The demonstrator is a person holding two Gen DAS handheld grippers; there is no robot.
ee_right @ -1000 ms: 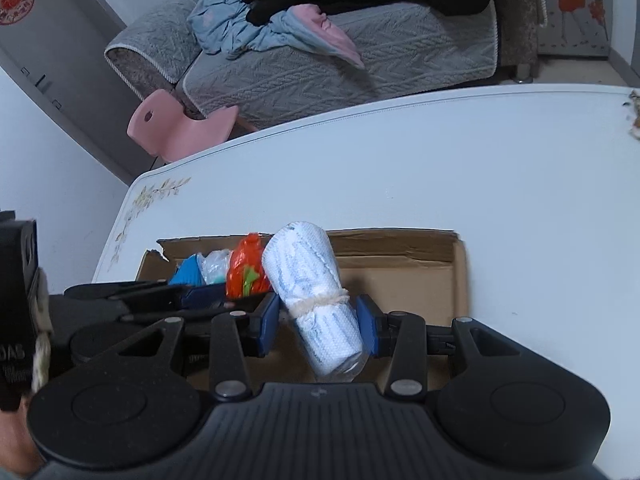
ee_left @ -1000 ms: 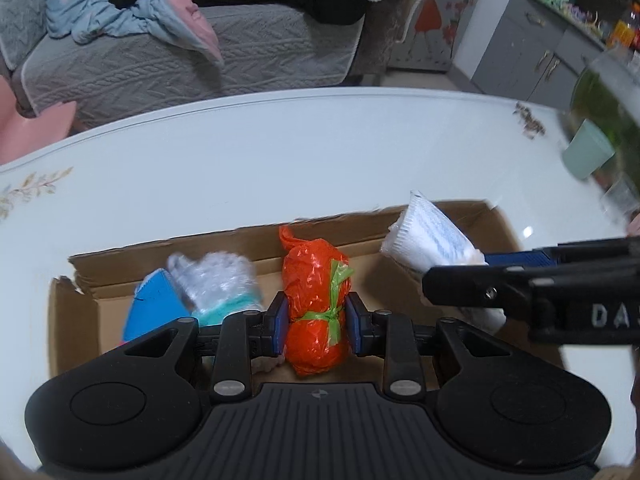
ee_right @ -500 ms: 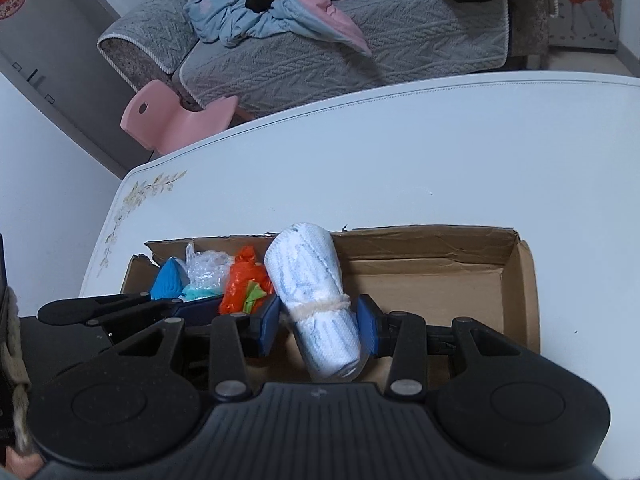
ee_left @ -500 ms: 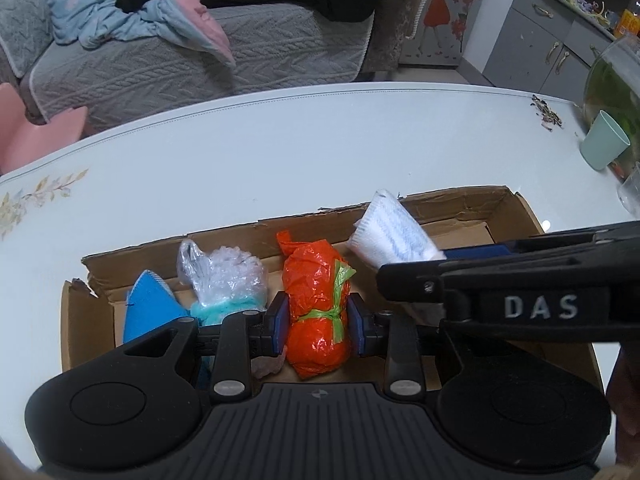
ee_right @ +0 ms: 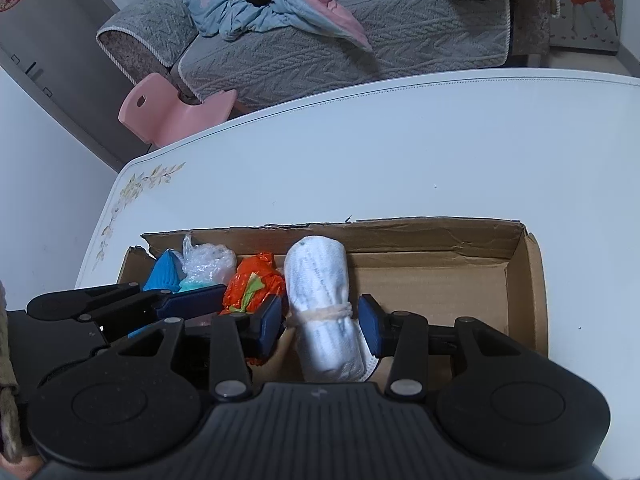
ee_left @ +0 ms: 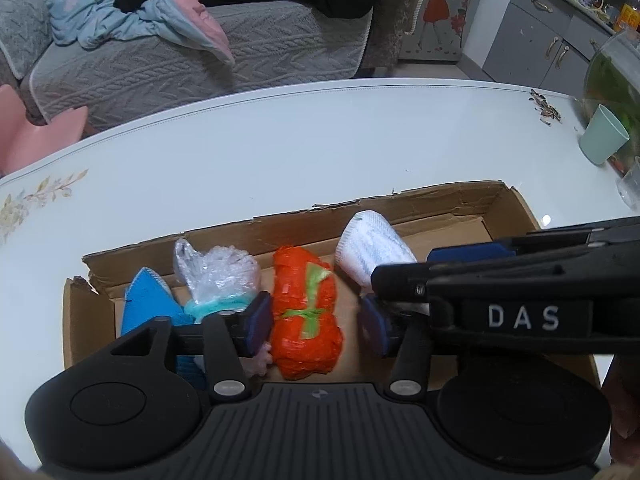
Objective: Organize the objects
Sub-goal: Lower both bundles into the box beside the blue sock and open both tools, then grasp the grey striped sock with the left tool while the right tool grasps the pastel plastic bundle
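step: placing bundles in cardboard box [ee_left: 460, 200] | left gripper [ee_left: 316, 322] jaws opening, releasing orange bundle [ee_left: 306, 312] lying mid-box | right gripper [ee_right: 322, 326] clamping white roll [ee_right: 324, 304] just right of it | next: judging release, lifting clear

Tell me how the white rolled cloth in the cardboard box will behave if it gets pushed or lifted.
The white rolled cloth looks soft, so it will probably squash under a squeeze rather than resist. Its band around the middle likely keeps it from unrolling. Being a cylinder lying lengthwise in the cardboard box, it may roll sideways toward the orange bundle when nudged.
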